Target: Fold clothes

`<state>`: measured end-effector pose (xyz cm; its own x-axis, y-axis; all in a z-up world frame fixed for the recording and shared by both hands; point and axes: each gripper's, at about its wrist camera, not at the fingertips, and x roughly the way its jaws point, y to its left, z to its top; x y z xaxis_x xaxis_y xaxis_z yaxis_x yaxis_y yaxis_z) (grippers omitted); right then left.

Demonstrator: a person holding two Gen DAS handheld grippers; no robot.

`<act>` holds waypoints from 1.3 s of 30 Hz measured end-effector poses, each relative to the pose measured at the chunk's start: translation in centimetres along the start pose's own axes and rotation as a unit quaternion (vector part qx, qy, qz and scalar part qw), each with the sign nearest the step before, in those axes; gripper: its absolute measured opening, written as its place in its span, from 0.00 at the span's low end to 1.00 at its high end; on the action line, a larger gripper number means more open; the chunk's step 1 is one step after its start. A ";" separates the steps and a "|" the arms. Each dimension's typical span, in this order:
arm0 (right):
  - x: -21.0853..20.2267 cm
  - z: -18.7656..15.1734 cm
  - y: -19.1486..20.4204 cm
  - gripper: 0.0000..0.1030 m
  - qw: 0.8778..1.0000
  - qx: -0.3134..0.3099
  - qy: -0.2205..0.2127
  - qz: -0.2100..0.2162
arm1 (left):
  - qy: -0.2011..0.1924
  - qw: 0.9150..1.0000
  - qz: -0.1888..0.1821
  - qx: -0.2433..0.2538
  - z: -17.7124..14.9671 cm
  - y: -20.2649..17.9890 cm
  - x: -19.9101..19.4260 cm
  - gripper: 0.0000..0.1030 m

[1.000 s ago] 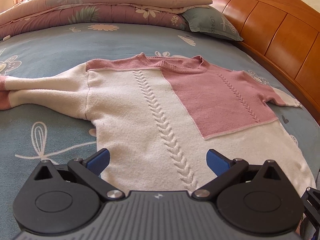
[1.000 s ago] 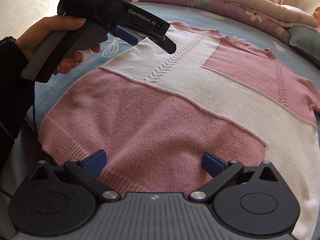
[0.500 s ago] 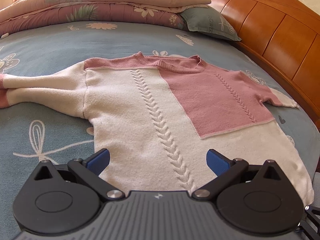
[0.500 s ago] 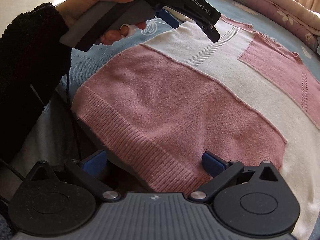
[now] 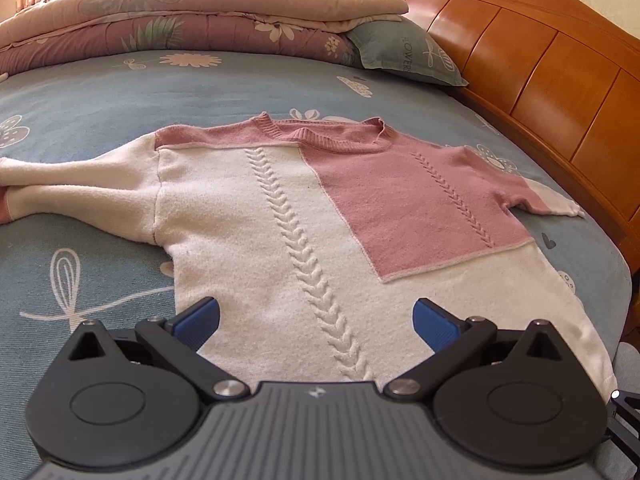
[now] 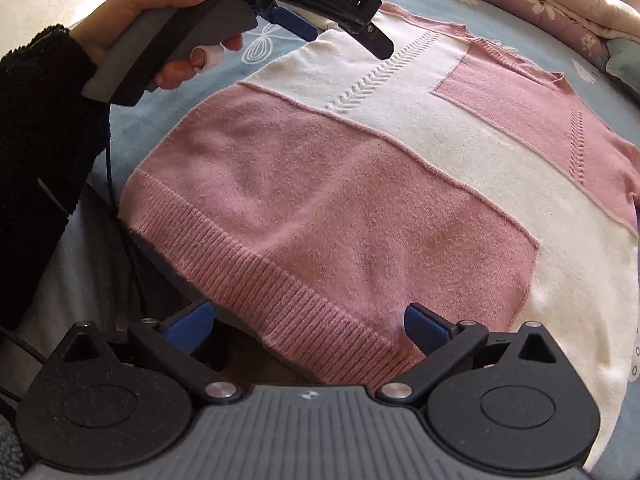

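1. Fingers of the right gripper stand wide apart with nothing between them, low at the near edge of the bed; the ribbed pink hem of the sweater lies just beyond and between their blue tips
2. Sweater lies spread flat, front up, on the blue flowered bedsheet, its hem hanging a little over the near edge of the mattress in the right wrist view
3. Left gripper is also spread wide and empty; it hangs above the white lower body of the sweater, and whether its tips touch the knit I cannot tell
4. In the right wrist view the left gripper shows from the side, held by a hand in a black fuzzy sleeve, its tip over the white panel near the raised braid pattern
5. Further on, a pink patch covers the right chest, and a pink band runs along the shoulders to the ribbed collar
6. One white sleeve stretches out to the left with a pink cuff at the picture's edge; the other sleeve reaches toward the wooden headboard
7. Farthest off lie a grey-green pillow and a folded flowered quilt along the bed's far side
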<state>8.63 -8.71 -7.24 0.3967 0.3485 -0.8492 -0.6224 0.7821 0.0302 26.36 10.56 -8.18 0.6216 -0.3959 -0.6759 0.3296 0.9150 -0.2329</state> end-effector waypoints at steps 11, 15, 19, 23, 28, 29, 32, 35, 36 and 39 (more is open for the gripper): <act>2.7 2.4 2.1 1.00 0.994 -0.015 -0.024 0.107 | 0.006 1.000 0.005 0.001 -0.1 0.1 0.2 0.99; 1.8 1.3 2.7 1.00 0.994 -0.020 -0.001 0.106 | 0.008 1.000 0.003 0.003 -0.1 0.1 0.2 0.99; 0.5 1.6 2.5 1.00 0.995 -0.021 -0.023 0.099 | 0.007 1.000 -0.002 0.005 -0.2 0.0 0.0 0.99; 1.6 1.8 1.5 1.00 0.998 0.001 -0.019 0.056 | 0.009 1.000 -0.002 0.009 -0.2 -0.2 0.0 0.99; 1.2 0.8 1.1 1.00 0.998 -0.015 0.018 0.062 | 0.004 1.000 -0.004 0.007 -0.1 -0.3 0.0 0.99; 0.7 0.7 0.6 1.00 0.998 -0.009 0.011 0.056 | 0.002 1.000 -0.006 0.006 -0.1 -0.4 0.0 0.99; -0.3 0.3 -1.3 1.00 1.000 0.013 -0.008 0.017 | -0.005 1.000 -0.012 0.009 -0.1 -0.9 -0.2 0.99; -0.4 -0.6 -4.3 1.00 0.998 0.056 -0.013 -0.039 | -0.015 0.999 -0.024 0.017 -0.2 -2.0 -0.3 0.99; -0.4 -1.2 -5.3 1.00 0.996 0.073 -0.013 -0.046 | -0.018 0.999 -0.030 0.020 -0.2 -2.5 -0.4 0.99; -0.1 -3.1 -7.6 1.00 0.991 0.127 0.002 -0.048 | -0.026 0.997 -0.055 0.038 -0.5 -4.2 -0.4 0.99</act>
<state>11.19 -16.33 -9.01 0.4422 0.2648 -0.8569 -0.3917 0.9165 0.0811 24.42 6.94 -7.31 0.6135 -0.4989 -0.6121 0.4489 0.8581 -0.2494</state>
